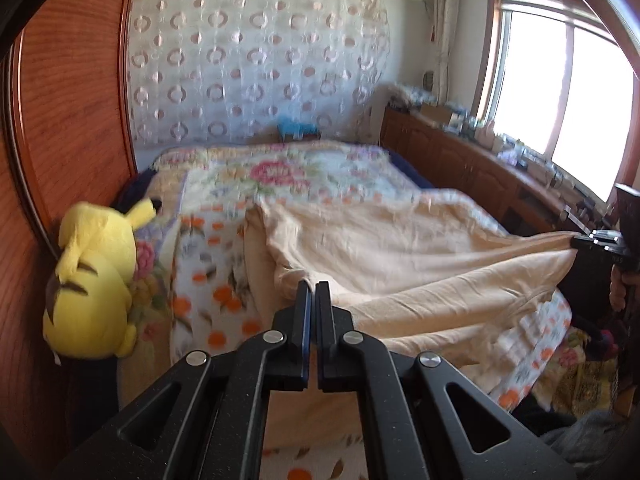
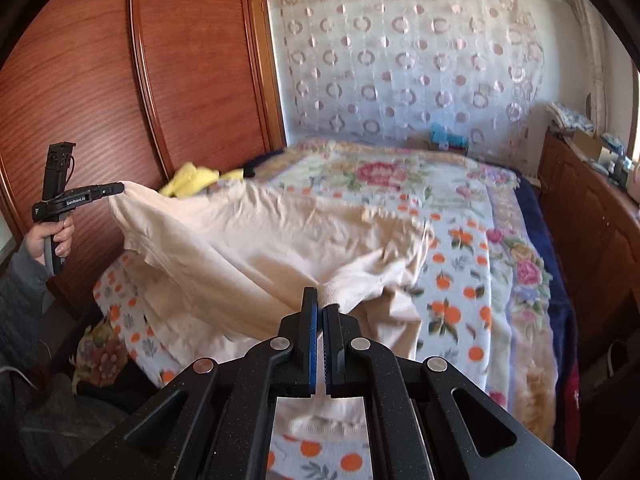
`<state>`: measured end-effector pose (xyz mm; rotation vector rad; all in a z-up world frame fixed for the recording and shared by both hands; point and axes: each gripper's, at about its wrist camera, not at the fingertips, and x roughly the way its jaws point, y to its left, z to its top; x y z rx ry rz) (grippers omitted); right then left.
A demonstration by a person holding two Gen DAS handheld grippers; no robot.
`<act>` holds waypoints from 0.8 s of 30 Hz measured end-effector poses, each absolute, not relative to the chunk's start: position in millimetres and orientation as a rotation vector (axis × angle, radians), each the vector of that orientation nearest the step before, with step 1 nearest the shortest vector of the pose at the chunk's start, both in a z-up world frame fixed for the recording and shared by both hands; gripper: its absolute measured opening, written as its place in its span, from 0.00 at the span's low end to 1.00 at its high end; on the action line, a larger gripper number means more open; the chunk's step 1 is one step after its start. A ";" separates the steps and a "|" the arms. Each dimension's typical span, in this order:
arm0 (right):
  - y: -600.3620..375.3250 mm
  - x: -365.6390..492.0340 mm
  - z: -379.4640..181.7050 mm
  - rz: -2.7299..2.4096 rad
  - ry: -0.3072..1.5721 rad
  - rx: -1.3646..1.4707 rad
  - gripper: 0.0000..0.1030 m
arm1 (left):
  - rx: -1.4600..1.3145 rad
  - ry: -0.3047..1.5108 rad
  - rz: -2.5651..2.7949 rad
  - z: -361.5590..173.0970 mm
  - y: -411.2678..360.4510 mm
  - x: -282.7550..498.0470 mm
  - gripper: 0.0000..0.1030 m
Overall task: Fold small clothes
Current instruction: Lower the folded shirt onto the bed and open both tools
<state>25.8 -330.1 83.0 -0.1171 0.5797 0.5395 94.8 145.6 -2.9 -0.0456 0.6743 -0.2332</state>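
I had both hands raised, left gripper (image 1: 313,286) and right gripper (image 2: 320,300) each clamped on the cream garment (image 2: 248,236) over the bed's (image 2: 500,280) near edge.

Left gripper (image 1: 313,286): fingers pressed together, pointing forward and down; in its own view cloth (image 1: 400,248) comes up between the tips, and the right wrist view shows it at the left (image 2: 116,188) pinching a corner of that cloth, held up.
Left hand (image 2: 54,236): wrapped round the gripper's handle, fingers curled at the front, grey sleeve (image 2: 24,292) below the wrist.
Right gripper (image 2: 320,298): fingers closed on a ribbed edge of the cloth, pointing forward and down; in the left wrist view it stands at the right edge (image 1: 584,238), gripping another corner.
Right hand (image 1: 618,288): only partly in view, under the gripper body, curled on the handle.
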 end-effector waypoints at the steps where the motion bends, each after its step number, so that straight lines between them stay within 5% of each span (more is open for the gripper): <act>1: -330.2 25.9 75.9 0.534 0.605 -0.127 0.02 | -0.048 0.710 -0.226 -20.5 144.8 93.9 0.03; 9: -328.5 52.2 -10.6 0.494 0.791 -0.101 0.03 | -0.012 0.829 -0.206 -90.1 135.9 84.2 0.03; 13: -332.7 50.0 -14.2 0.472 0.789 -0.096 0.21 | -0.016 0.803 -0.196 -86.5 141.3 77.3 0.40; 17: -357.6 32.7 1.9 0.385 0.745 -0.084 0.37 | -0.021 0.806 -0.192 -84.4 144.2 74.5 0.42; 24: -371.5 45.2 -14.2 0.291 0.736 -0.067 0.41 | -0.017 0.860 -0.176 -99.9 145.3 87.8 0.42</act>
